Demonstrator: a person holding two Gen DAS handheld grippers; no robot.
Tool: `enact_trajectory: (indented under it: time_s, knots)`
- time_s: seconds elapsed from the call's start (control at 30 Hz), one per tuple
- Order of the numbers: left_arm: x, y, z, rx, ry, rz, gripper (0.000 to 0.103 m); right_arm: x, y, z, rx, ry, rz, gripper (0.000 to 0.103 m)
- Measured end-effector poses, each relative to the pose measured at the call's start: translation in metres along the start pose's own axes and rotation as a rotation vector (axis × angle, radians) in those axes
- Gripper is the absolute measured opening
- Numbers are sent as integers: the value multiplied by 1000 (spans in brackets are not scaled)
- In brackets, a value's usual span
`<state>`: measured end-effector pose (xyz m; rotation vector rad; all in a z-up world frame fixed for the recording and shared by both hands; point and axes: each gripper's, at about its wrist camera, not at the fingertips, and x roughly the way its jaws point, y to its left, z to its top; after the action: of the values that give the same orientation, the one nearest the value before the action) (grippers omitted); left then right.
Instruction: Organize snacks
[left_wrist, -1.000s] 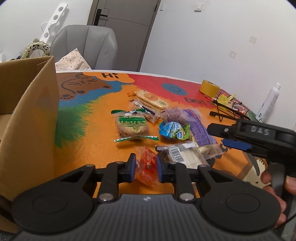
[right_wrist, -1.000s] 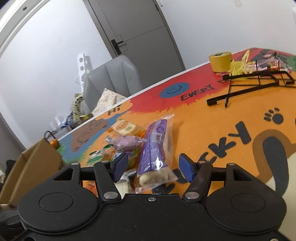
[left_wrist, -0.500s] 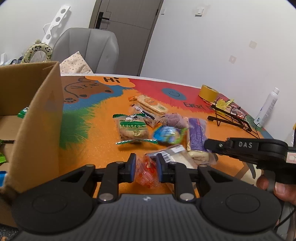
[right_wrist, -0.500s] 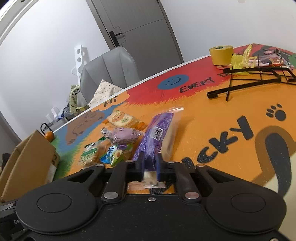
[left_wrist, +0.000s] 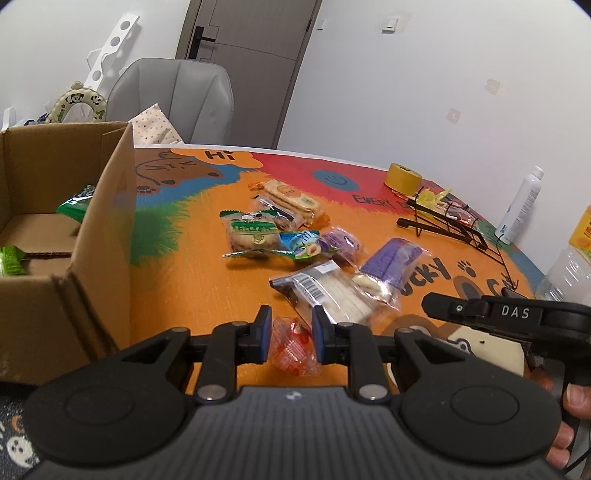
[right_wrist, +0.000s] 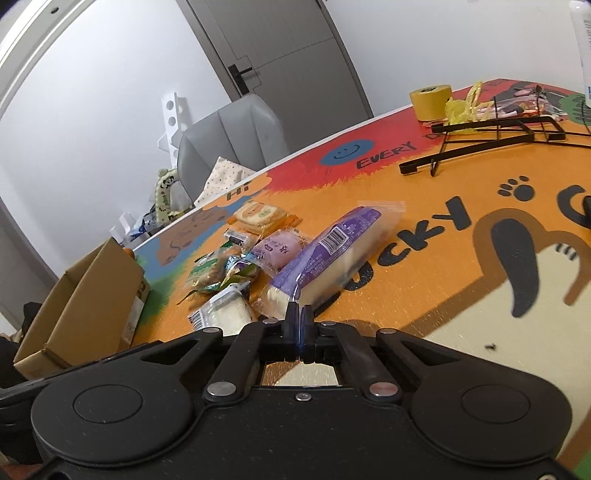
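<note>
My left gripper is shut on a small red-and-clear snack packet, held above the table edge beside the open cardboard box. My right gripper is shut on the near end of a long purple-wrapped snack, which lies tilted on the orange mat; that snack also shows in the left wrist view. Several more snacks lie in a loose pile: a green-edged biscuit pack, a clear barcode pack, a cracker pack.
The box holds green packets. A yellow tape roll, a black wire rack, a white spray bottle and a clear plastic bottle stand at the right. A grey chair is behind the table.
My right gripper closed from open onto the purple snack's end and pulled back toward the table's near edge. My left gripper, holding the red packet, rose and drew back beside the box.
</note>
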<state>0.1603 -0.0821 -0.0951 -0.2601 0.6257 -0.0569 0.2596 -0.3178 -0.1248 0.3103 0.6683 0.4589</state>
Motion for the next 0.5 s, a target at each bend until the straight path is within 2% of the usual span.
enact_trajectory:
  time_s: [0.07,0.13,0.17,0.2,0.23,0.4,0.5]
  knots:
    - [-3,0,0,0,-5,2,22,-3,-1,0,11,-5,-2,0]
    - [-4,2,0,-1,-13,5,22,-4,-2,2,26,-12,-3,15]
    - [-4,3,1,-2,-16,9,22,-4,-1,3,23,-18,-11,19]
    - [-4,5,2,-3,-17,14,22,-3,0,5,22,-23,-11,30]
    - [-2,7,2,-7,-18,18,22,-1,0,6,22,-26,-9,37]
    - [8,12,6,-13,-12,27,22,13,4,12,10,-32,-20,51]
    - [15,15,7,-25,22,21,22,22,4,16,8,-27,-41,53]
